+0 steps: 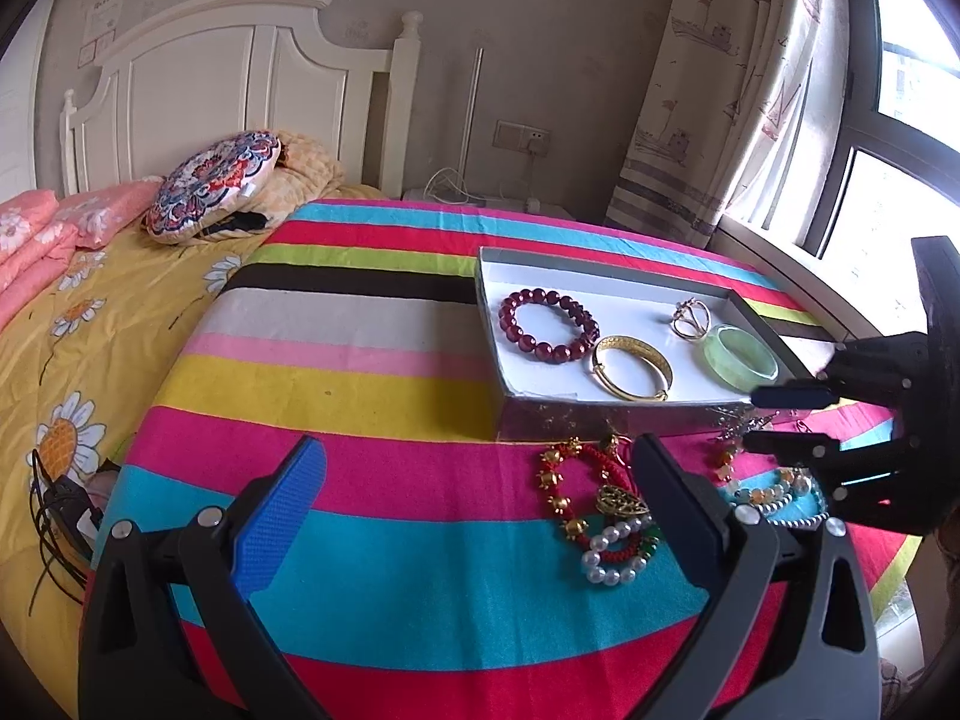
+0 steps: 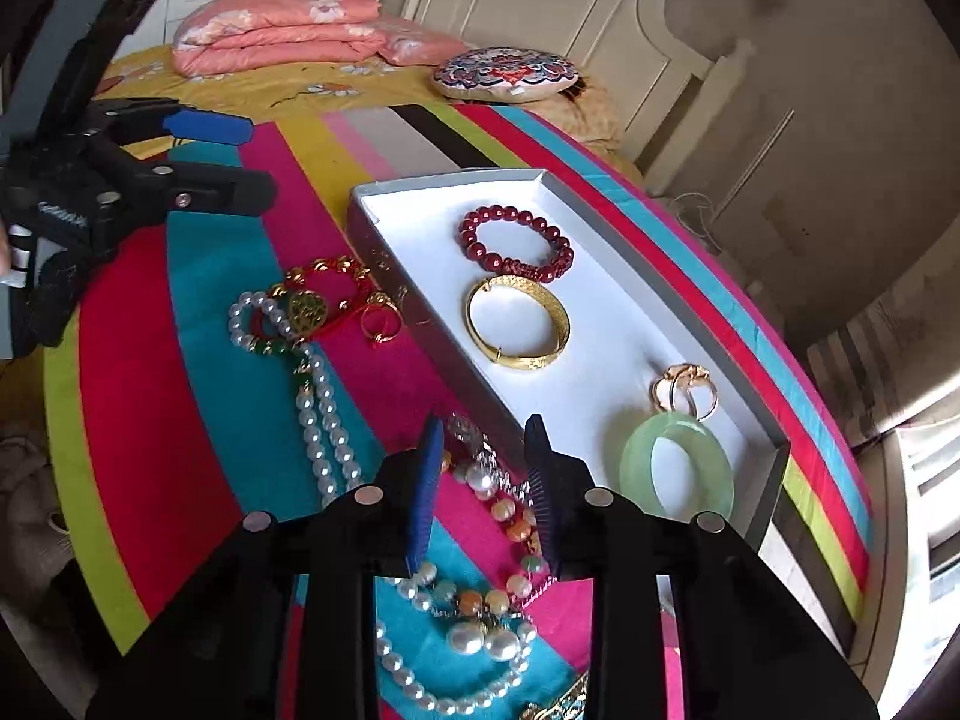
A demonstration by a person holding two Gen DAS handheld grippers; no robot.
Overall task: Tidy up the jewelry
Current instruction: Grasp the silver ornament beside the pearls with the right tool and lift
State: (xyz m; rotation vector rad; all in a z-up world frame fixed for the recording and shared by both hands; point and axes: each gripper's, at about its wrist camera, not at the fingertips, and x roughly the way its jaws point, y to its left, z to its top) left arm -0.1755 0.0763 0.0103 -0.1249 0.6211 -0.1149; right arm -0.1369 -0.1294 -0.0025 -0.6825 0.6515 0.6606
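White tray (image 2: 384, 204) on the striped cloth (image 1: 372, 504) is the landmark; it already holds four pieces: red bead bracelet (image 2: 516, 243) at its far end, gold bangle (image 2: 517, 324) next, gold ring (image 2: 684, 393) and green jade bangle (image 2: 675, 468) at its near end. The rest sits loose on the cloth outside the tray's long side: red cord bracelet with gold beads (image 2: 327, 276), pearl strand (image 2: 318, 414), small gold ring (image 2: 381, 324) just beside the tray wall, and a tangled heap of mixed bead and pearl necklaces (image 2: 498, 540) near the tray's near corner. Right gripper (image 2: 483, 480) has its fingers apart, straddling the top of that heap with nothing pinched yet, as far as the right wrist view shows. Left gripper (image 1: 474, 480) is wide apart and empty, hovering over the cloth beside the red cord cluster, well off the tray. Judgement: about halfway done, next likely a grab from the heap. Risks: strands are interlaced, so closing there could lift several pieces at once or drag a neighbour off the cloth; round beads may slip from the pads; a dangling strand could catch the tray's wall and shift or tip the light tray, or land on the bangles.
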